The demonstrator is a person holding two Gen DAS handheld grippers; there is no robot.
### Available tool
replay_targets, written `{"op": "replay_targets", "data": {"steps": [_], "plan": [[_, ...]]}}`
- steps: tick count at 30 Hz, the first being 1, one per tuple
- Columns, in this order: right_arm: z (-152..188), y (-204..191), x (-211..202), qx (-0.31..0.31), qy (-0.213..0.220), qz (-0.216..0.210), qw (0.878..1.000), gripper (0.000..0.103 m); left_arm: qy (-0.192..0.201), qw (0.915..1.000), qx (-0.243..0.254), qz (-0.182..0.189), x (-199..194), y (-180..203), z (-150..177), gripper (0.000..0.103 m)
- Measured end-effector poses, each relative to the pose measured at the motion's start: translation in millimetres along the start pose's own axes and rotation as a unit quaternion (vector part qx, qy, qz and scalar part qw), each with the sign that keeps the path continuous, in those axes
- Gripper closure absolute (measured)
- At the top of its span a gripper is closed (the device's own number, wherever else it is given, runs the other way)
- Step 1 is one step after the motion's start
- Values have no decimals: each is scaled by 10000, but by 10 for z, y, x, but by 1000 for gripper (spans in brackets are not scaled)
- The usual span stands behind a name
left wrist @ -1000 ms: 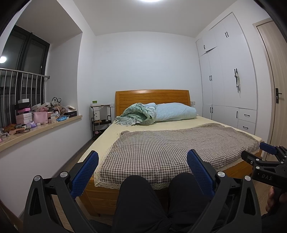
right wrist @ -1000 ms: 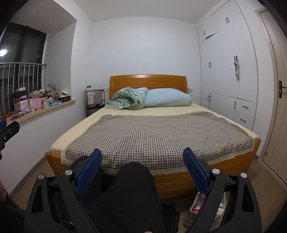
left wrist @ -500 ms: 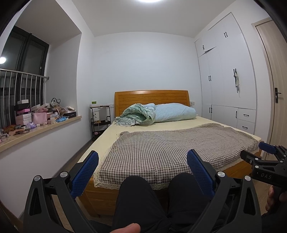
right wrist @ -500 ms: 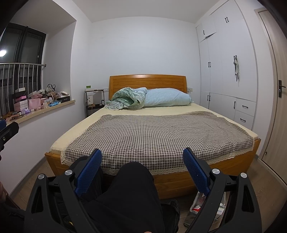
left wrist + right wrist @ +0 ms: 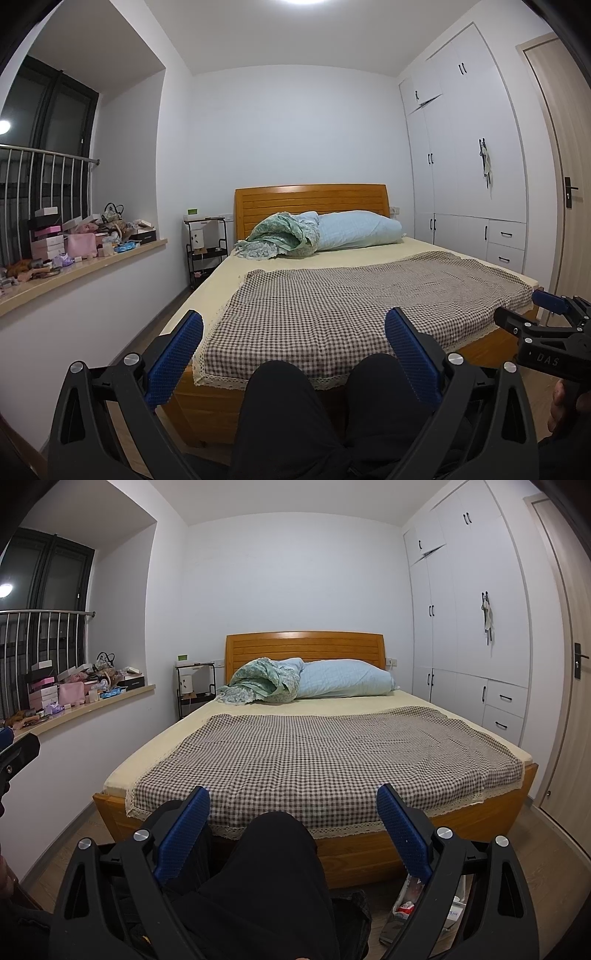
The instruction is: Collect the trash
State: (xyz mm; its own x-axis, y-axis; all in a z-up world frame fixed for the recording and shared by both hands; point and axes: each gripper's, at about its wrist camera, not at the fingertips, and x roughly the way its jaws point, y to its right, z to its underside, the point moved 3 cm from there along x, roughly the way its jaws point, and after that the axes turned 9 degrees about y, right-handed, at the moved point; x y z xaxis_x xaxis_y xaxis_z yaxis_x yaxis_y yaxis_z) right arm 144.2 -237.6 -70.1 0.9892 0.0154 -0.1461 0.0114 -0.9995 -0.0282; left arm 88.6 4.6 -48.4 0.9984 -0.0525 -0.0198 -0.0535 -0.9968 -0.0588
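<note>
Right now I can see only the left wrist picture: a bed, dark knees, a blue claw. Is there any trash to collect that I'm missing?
Observer: Yes. The right wrist view shows wrappers and packets lying on the wooden floor by the foot of the bed.
Operator: Is the other claw holding any of it?
Observer: No. The right claw is wide open and empty, with a knee showing between its fingers.
Operator: Can you tell what each piece is?
Observer: Not fully. The claw's right finger covers part of the pile in that view.
</note>
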Motion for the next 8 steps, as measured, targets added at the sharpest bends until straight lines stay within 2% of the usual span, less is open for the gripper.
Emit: {"op": "replay_targets", "data": {"steps": [8], "plan": [[-42,52,165,185,-77,-9,9998,15,-144,9998,86,73,244,-44,118,7]]}}
